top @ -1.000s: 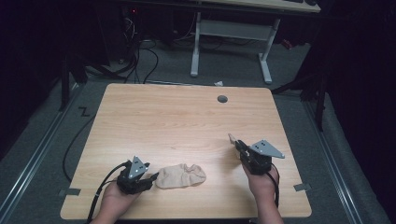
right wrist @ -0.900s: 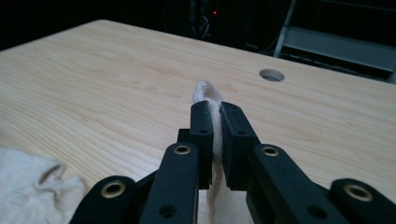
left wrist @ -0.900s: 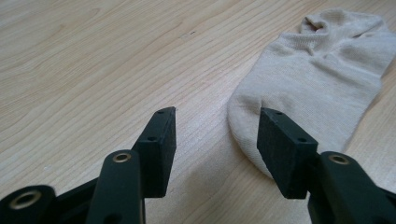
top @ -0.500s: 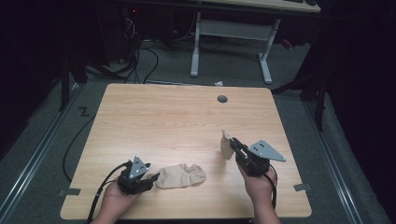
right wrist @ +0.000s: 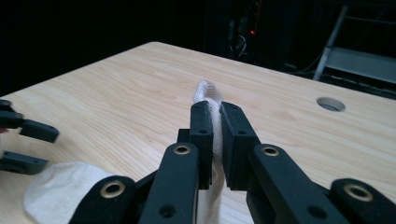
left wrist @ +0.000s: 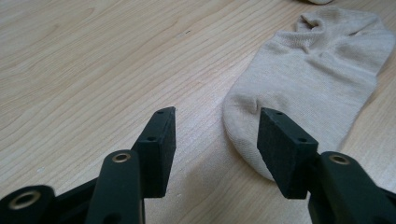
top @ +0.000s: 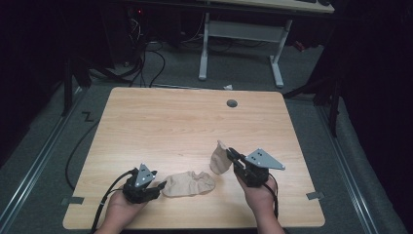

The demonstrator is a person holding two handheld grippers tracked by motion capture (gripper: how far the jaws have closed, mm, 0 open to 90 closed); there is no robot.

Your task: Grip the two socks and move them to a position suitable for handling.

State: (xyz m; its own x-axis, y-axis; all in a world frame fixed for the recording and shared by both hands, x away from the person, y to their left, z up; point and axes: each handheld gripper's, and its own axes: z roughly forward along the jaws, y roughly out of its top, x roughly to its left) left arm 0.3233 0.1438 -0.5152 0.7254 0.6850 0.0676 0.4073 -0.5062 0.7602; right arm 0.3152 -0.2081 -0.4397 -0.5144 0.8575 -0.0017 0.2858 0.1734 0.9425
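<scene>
A beige sock (top: 187, 184) lies flat near the front edge of the wooden table (top: 170, 122), between my two grippers. My left gripper (top: 158, 187) rests low on the table, open, and the sock's rounded end (left wrist: 308, 70) reaches just between its jaws (left wrist: 217, 135) without being pressed. My right gripper (top: 229, 152) is shut on a second beige sock (top: 220, 158), which hangs from the jaws above the table. In the right gripper view the fabric (right wrist: 208, 93) is pinched between the pads of that gripper (right wrist: 215, 116), with the flat sock (right wrist: 60, 186) lower left.
A round cable hole (top: 232, 103) sits near the table's far edge. Behind the table stand a white desk frame (top: 238, 44) and floor cables (top: 146, 58). The table's far half is bare wood.
My right gripper has moved left and slightly up, carrying the second sock closer to the flat one. The left gripper and the flat sock have stayed put.
</scene>
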